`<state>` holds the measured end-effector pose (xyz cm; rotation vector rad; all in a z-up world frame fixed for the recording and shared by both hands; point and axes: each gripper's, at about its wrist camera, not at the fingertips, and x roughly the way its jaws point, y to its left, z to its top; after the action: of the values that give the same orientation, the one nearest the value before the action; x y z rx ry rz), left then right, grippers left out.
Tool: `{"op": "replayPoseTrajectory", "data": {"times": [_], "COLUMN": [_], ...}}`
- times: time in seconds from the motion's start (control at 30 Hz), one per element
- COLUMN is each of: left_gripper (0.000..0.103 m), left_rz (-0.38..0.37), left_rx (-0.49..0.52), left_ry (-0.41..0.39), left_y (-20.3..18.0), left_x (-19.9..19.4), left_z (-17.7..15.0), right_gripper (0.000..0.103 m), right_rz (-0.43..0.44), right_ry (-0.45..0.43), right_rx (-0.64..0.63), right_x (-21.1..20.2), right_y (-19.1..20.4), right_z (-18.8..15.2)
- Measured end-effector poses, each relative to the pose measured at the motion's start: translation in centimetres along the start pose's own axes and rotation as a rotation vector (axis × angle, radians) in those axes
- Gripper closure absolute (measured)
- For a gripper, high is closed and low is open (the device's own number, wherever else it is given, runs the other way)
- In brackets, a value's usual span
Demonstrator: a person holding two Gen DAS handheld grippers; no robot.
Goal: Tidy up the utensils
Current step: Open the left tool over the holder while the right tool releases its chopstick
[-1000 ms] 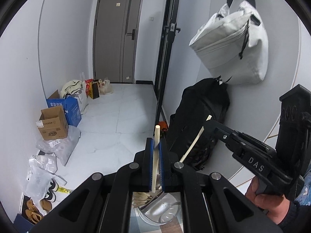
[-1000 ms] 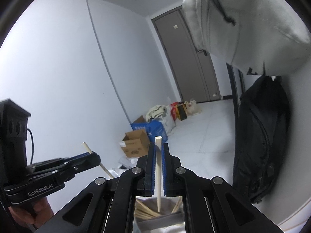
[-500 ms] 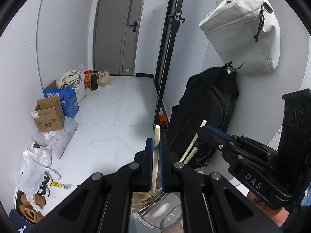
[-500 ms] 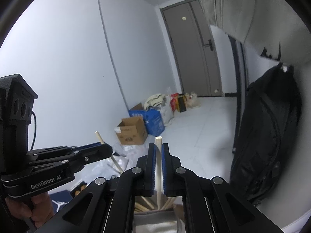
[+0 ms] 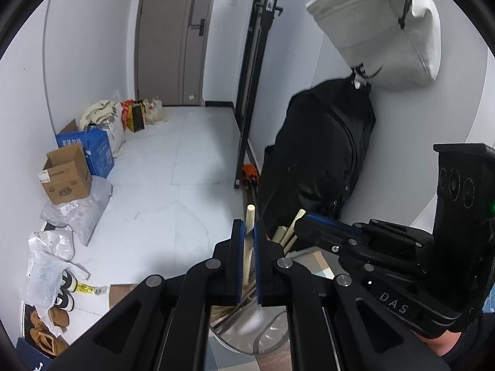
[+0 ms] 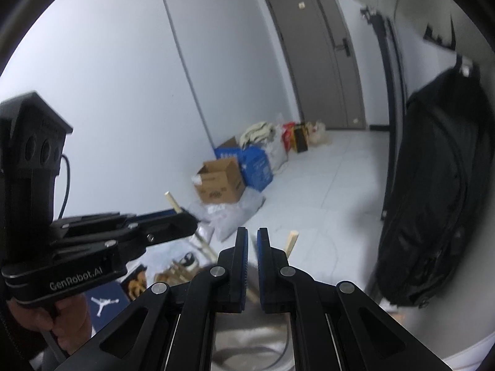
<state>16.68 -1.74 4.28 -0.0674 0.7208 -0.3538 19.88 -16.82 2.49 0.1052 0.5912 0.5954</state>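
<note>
1. Progress, judged: sorting is looking partly done. Several pale wooden sticks [image 5: 223,316] are already lying inside the metal holder [image 5: 247,338], while at least one chopstick [image 5: 249,216] is waiting outside it, so the drop-in is not yet done.
2. Left gripper [image 5: 247,228], lower centre of the left view: its blue pads are pinching the chopstick upright, with the stick's top poking above the jaws and its lower end pointing down into the holder's mouth.
3. Right gripper [image 6: 252,236], lower centre of the right view: its jaws are standing pressed almost together, and no stick is showing between the pads in that view. A stick tip [image 6: 292,237] is rising just beside its right finger; whether it is being gripped cannot be told.
4. Holder, bottom centre of both views: it is sitting directly under both grippers and is showing a round shiny rim; the right view is too blurred to count its contents.
5. More stick ends [image 5: 286,232] are leaning up beside the right gripper's tip in the left view, apparently rising from the same holder.
6. Cardboard box [image 5: 66,174], left of frame on the floor: it is standing open, with its contents hidden.
7. Remaining, judged: the held chopstick is needing release into the holder.
</note>
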Motion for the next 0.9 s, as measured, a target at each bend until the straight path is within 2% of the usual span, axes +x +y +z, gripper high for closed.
{"op": "replayPoseTrajectory", "data": {"times": [0.23,0.37,0.47,0.57,0.6,0.67,0.73,0.83,0.9], "left_gripper": [0.101,0.101,0.099,0.09,0.084,0.077,0.067,0.059,0.055], "left_rz": [-0.024,-0.046,-0.036,-0.04,-0.03,-0.028,-0.013,0.025,0.043], "left_rx": [0.023,-0.022,-0.039,-0.041,-0.04,-0.043,-0.039,-0.04,-0.042], "left_ry": [0.058,0.047,0.034,0.029,0.027,0.014,0.002,-0.024,-0.041], "left_y": [0.0,0.8,1.1,1.0,0.9,0.6,0.4,0.2,0.0], "left_x": [1.1,0.3,-0.5,-1.1,-1.4,-2.2,-2.9,-4.2,-5.1], "left_z": [-0.9,-0.3,0.0,-0.2,-0.3,-0.5,-0.7,-1.1,-1.4], "right_gripper": [0.098,0.098,0.097,0.092,0.091,0.079,0.072,0.069,0.057], "right_rz": [0.006,-0.003,-0.008,-0.004,-0.003,-0.006,-0.003,-0.003,-0.005], "right_ry": [0.042,0.02,-0.003,-0.008,-0.008,-0.014,-0.02,-0.037,-0.046], "right_rx": [0.024,0.065,0.106,0.137,0.144,0.155,0.16,0.165,0.168], "right_x": [0.8,-0.3,-1.5,-2.4,-2.7,-3.6,-4.3,-5.5,-6.3], "right_y": [-0.8,-1.4,-2.0,-2.3,-2.4,-2.3,-2.1,-1.6,-1.2], "right_z": [-1.3,-1.3,-1.5,-1.9,-2.0,-2.3,-2.6,-2.8,-3.0]}}
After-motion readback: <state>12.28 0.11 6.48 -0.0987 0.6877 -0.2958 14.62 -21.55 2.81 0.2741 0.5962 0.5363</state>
